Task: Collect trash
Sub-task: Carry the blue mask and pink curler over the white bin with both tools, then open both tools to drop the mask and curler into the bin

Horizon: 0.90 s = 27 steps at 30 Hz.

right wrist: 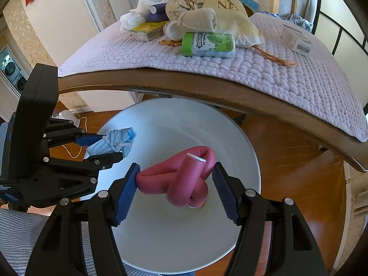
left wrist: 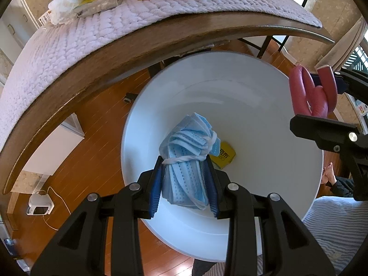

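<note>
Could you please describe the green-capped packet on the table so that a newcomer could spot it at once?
Start at the wooden table covered by a pale lilac knitted mat, above the white bin. In the pile near the mat's front edge lies the packet, flat on its side. It alone has a bright green end and a mint-leaf label; its neighbours are beige, cream or white.

Landmark = white bin (left wrist: 253, 96) on the floor. Mouth wide open, nothing across it; inside mostly bare, only a yellow packet (left wrist: 226, 155) near the bottom. Table edge (left wrist: 161, 43) overhangs the bin's far rim, so no room to pass there. Above the bin both tools crowd in: left gripper (left wrist: 184, 181) w/ bundle of blue masks (left wrist: 186, 161) over the middle, right gripper (right wrist: 176, 193) w/ knotted pink foam tube (right wrist: 184, 179) just beside it. Near rim side free. Clutter on the mat (right wrist: 287, 78) sits well back from the bin.
</note>
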{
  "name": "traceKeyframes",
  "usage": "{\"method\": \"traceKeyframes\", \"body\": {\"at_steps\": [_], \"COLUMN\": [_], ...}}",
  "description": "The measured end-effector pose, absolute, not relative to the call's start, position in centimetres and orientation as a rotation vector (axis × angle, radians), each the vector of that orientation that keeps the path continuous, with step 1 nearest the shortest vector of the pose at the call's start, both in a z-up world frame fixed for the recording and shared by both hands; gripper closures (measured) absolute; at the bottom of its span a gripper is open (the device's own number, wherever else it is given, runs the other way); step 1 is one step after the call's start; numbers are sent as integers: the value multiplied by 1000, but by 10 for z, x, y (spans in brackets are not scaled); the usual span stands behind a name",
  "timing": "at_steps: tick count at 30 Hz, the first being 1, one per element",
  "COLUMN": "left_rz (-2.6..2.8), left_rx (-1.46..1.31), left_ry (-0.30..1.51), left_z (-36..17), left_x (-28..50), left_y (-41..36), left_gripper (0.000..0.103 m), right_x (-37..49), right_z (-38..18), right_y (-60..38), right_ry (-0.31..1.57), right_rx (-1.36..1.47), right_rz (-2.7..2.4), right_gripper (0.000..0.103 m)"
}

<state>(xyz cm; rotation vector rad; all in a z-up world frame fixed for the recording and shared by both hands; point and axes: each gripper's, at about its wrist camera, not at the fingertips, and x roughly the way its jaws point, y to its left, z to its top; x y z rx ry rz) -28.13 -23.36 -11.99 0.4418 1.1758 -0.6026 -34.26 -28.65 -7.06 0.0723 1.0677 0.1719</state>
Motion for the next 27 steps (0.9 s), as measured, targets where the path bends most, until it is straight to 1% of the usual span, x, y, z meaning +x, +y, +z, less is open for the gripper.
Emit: {"method": "traceKeyframes", "body": {"at_steps": [24, 26, 27], "left_rz": [-601, -603, -594], "left_rx": [444, 439, 436], "left_ry": [1177, 1177, 1169], "left_z": [-122, -123, -122], "left_x": [-280, -280, -280], "left_y": [-234, -234, -232], "left_gripper": [66, 47, 29], "right_x": [-337, -338, -338], "right_z": [-78, -77, -75], "right_y": [-290, -291, -292], "right_ry": [1097, 1093, 1087], "right_rx": [91, 107, 108], "right_rz": [167, 168, 152], "right_gripper": [39, 37, 27]}}
